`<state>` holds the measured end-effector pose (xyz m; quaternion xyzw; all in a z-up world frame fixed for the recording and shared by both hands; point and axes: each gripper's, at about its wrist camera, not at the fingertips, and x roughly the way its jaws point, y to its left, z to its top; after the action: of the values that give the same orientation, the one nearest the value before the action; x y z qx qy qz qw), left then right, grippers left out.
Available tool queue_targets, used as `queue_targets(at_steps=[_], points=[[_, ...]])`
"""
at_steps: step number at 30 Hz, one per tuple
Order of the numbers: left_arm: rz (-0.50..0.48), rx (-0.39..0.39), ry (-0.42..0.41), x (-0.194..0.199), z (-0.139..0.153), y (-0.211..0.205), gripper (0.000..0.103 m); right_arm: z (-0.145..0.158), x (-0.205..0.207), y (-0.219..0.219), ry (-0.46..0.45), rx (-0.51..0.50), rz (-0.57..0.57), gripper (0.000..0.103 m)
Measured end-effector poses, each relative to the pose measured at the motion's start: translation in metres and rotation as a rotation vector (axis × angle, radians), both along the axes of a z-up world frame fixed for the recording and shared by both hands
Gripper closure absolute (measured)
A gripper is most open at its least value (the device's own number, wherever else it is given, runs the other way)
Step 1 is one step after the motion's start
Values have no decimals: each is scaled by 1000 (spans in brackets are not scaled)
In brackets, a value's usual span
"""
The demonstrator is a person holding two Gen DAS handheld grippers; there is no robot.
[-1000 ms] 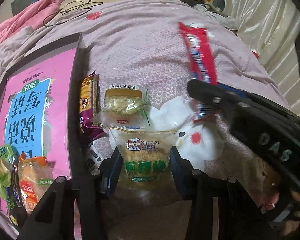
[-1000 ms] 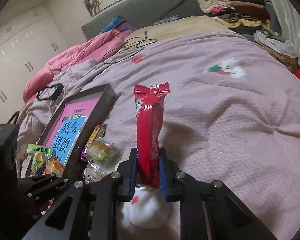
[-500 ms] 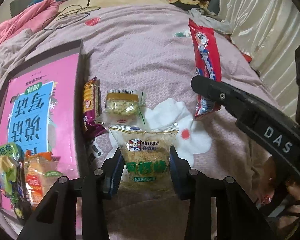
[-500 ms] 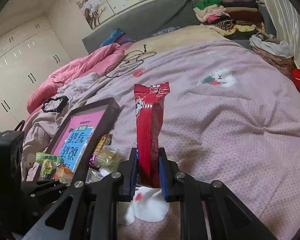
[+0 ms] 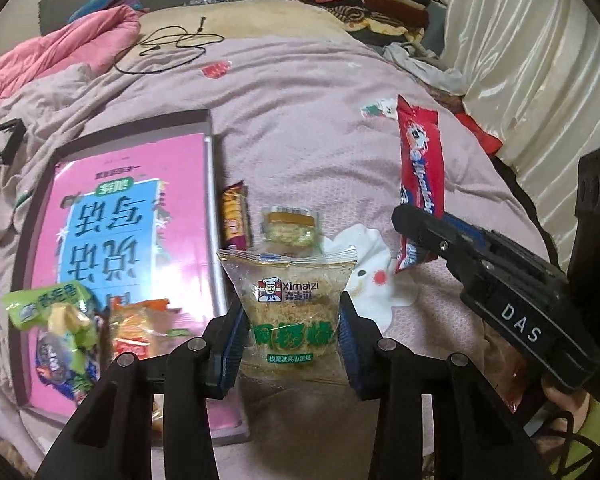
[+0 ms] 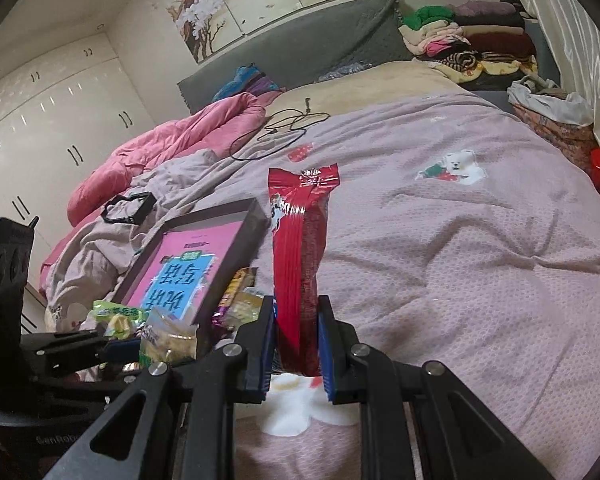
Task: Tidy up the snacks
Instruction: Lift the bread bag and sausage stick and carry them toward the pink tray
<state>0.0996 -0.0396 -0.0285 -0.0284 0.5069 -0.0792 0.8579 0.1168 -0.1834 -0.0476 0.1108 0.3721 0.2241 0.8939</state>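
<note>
Above bedspread [image 6: 480, 260], hand-held grippers raised, clamping snacks

I note my left gripper [image 5: 290, 344] has matt black plastic fingers. The cake packet [image 5: 290, 296] between them is clear, glossy film. The red wrapper [image 6: 298, 264] is shiny, creased foil-like plastic. The bedspread [image 6: 440, 248] is matt, textured cloth. At nine o'clock in the left view, the pink tray [image 5: 210, 208] looks glossy.

Bed [image 5: 320, 120], pink box [image 5: 112, 216], 2 snack pkts [image 5: 236, 216]
</note>
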Motion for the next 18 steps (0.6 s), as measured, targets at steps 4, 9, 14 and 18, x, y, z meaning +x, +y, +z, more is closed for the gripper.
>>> queue_targets(at_steps=[4,9,14,18], points=[[21,-4,-8,-4,6,14,60,5,-7,13,-8,-3,27,83],[44,-1,-19,-10,11,31,60,10,-15,28,-15,-3,59,83],[63,-15,-22,-13,14,45,60,18,-24,45,-29,-4,91,83],[81,-16,-37,-17,19,58,60,21,-29,56,-31,-6,109,83]])
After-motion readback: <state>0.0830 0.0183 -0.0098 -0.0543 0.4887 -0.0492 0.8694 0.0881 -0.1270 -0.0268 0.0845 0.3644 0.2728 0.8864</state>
